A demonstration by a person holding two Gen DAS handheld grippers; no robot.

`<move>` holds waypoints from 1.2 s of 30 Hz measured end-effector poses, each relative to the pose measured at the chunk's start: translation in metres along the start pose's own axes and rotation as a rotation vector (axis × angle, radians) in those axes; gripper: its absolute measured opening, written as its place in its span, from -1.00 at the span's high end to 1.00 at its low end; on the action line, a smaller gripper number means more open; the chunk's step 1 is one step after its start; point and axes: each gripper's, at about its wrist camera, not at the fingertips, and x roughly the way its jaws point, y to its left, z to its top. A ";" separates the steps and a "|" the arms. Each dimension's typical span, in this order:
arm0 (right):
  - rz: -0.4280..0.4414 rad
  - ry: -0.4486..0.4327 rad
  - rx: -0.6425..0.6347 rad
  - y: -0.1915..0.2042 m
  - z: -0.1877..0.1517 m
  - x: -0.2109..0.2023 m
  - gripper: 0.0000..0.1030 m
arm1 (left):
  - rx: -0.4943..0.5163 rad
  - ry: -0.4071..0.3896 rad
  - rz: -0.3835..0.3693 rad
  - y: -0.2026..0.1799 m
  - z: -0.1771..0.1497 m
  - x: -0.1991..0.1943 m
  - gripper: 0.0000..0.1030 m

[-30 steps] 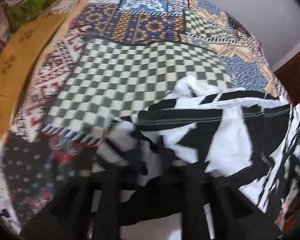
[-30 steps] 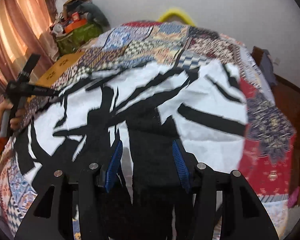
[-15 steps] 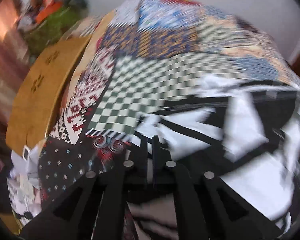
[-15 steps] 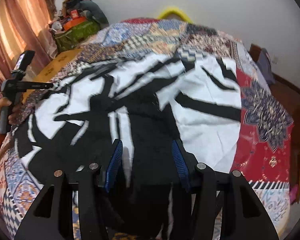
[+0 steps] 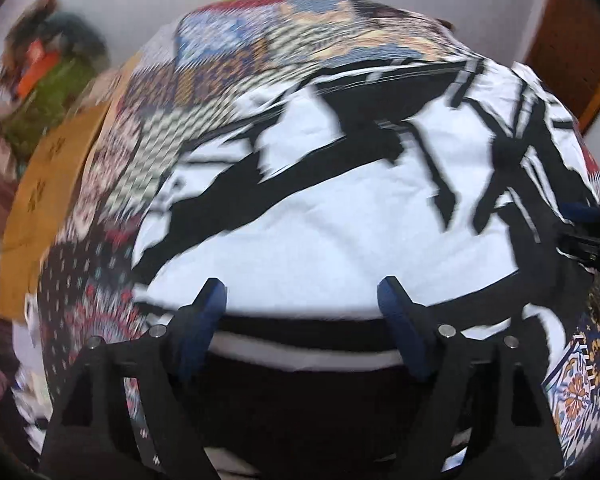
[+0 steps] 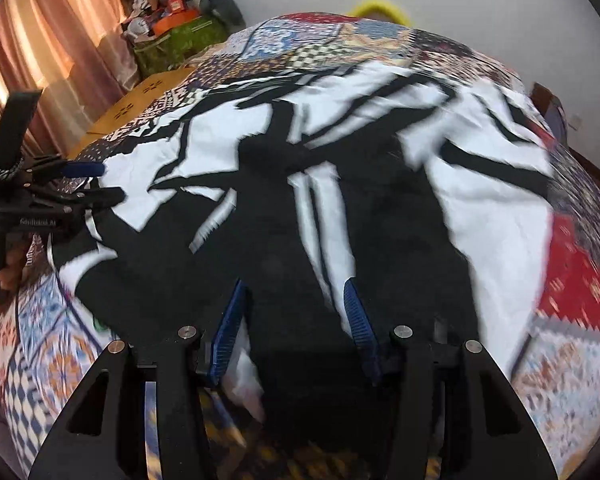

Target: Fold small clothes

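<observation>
A black-and-white patterned garment (image 5: 340,208) lies spread out on a patchwork bedspread (image 5: 204,64); it also fills the right wrist view (image 6: 340,184). My left gripper (image 5: 302,300) is open over the garment's near edge, holding nothing. My right gripper (image 6: 292,300) is open over a black part of the garment. The left gripper also shows at the left of the right wrist view (image 6: 88,184). The right gripper shows at the right edge of the left wrist view (image 5: 592,224).
A wooden board (image 6: 140,100) runs along the bed's left side. A green bag with clutter (image 6: 176,40) stands by the curtain (image 6: 40,40). A yellow ring (image 6: 380,4) sits at the bed's far end. Dark wooden furniture (image 5: 572,40) stands at right.
My left gripper has opened and let go of the garment's edge. The garment now lies flatter and more spread out. The right gripper stays open.
</observation>
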 end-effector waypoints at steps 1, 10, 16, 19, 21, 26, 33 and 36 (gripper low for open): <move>-0.012 -0.002 0.007 -0.006 -0.002 -0.004 0.08 | -0.028 0.008 0.011 0.010 -0.004 0.000 -0.55; -0.123 0.011 0.074 -0.038 -0.031 -0.032 -0.09 | -0.114 0.010 0.144 0.057 -0.042 -0.014 -0.54; -0.156 0.028 0.122 -0.048 -0.046 -0.048 -0.23 | -0.179 0.004 0.188 0.079 -0.057 -0.033 -0.46; -0.188 0.009 0.099 -0.044 -0.044 -0.060 -0.23 | -0.201 -0.016 0.213 0.081 -0.060 -0.047 -0.44; -0.187 -0.025 0.086 -0.037 -0.039 -0.072 -0.23 | -0.224 -0.051 0.205 0.082 -0.062 -0.062 -0.44; -0.154 -0.128 0.052 -0.013 -0.021 -0.100 -0.23 | -0.294 -0.125 0.130 0.075 -0.066 -0.096 -0.47; -0.041 -0.233 -0.031 0.041 0.006 -0.106 -0.28 | -0.340 -0.079 -0.060 0.044 -0.075 -0.106 -0.58; -0.019 -0.212 -0.058 0.055 0.011 -0.084 -0.29 | -0.390 -0.031 -0.144 0.035 -0.083 -0.097 -0.59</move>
